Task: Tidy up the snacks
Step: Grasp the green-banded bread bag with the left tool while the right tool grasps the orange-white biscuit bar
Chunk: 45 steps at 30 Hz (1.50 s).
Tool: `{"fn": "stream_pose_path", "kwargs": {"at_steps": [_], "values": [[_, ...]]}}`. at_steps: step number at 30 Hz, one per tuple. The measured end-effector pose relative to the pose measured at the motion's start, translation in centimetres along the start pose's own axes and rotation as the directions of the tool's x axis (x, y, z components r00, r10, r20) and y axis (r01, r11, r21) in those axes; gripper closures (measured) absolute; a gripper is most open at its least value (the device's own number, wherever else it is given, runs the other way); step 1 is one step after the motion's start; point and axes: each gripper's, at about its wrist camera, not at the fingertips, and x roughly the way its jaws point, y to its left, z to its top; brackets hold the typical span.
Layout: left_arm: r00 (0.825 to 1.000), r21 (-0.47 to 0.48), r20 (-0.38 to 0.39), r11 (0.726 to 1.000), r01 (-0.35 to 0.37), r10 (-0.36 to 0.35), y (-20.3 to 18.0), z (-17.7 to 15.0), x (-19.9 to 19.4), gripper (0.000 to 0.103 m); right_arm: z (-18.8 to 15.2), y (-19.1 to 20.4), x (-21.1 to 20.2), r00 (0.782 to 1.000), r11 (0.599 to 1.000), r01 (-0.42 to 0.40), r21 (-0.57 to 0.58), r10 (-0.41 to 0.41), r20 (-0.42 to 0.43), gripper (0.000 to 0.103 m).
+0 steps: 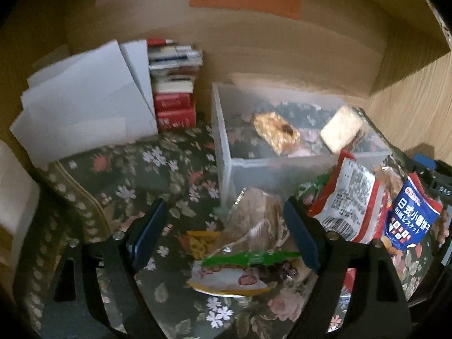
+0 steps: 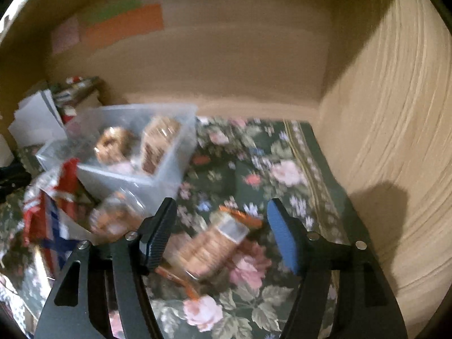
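Observation:
A clear plastic bin [image 1: 226, 130] stands on the floral cloth and holds two wrapped bars [image 1: 276, 132]. It also shows in the right wrist view [image 2: 169, 169]. My left gripper [image 1: 223, 226] is open above a clear bread packet [image 1: 254, 220] and a green-edged snack bag [image 1: 240, 268]. A red-and-white bag [image 1: 347, 197] and a blue biscuit bag [image 1: 409, 220] lie to its right. My right gripper [image 2: 223, 226] is open over a clear roll of round biscuits with orange ends [image 2: 209, 245], not touching it.
White papers [image 1: 82, 107] and a stack of books [image 1: 175, 84] stand at the back left. A brown back wall [image 2: 226, 56] and a wood-grain side wall [image 2: 395, 141] close in the space. More snack bags [image 2: 50, 212] lie left of the right gripper.

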Motion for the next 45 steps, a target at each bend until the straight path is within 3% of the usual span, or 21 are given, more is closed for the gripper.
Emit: {"fn": "stream_pose_path", "kwargs": {"at_steps": [7, 13, 15, 19, 20, 25, 28, 45], "values": [[0.998, 0.019, -0.046, 0.999, 0.042, -0.041, -1.1, -0.5, 1.6, 0.018, -1.7, -0.5, 2.7, 0.994, 1.000, -0.024, 0.016, 0.026, -0.110, 0.039], [0.996, 0.034, -0.071, 0.998, 0.054, -0.051, -1.9, -0.9, 2.9, 0.018, -2.3, -0.3, 3.7, 0.987, 0.999, -0.044, 0.011, 0.046, -0.154, 0.040], [0.995, 0.033, -0.079, 0.997, 0.065, -0.062, -2.0, -0.9, 3.3, 0.019, -2.4, -0.4, 3.9, 0.985, 0.998, -0.054, 0.024, 0.057, -0.160, 0.046], [0.995, 0.042, -0.069, 0.997, 0.072, -0.069, -2.3, -1.1, 3.5, 0.026, -2.6, -0.6, 4.4, 0.983, 0.998, -0.058, 0.029, 0.062, -0.176, 0.070], [0.995, 0.045, -0.065, 0.996, 0.075, -0.072, -2.4, -1.1, 3.4, 0.031, -2.6, -0.6, 4.4, 0.982, 0.998, -0.059, 0.027, 0.063, -0.176, 0.070], [0.997, 0.064, -0.032, 0.996, 0.066, -0.064, -2.6, -0.9, 2.3, 0.057, -2.6, -0.6, 4.2, 0.987, 0.998, -0.055, 0.028, 0.058, -0.148, 0.071], [0.999, 0.080, -0.013, 0.996, 0.048, -0.047, -2.8, -0.8, 1.6, 0.064, -2.5, -0.6, 3.6, 0.991, 0.999, -0.047, 0.027, 0.050, -0.126, 0.071], [0.997, 0.028, 0.071, 0.999, 0.026, -0.028, -1.2, -0.6, -2.7, 0.072, 0.2, 0.1, -1.6, 0.998, 0.999, -0.051, 0.004, 0.051, 0.041, 0.071]]}}
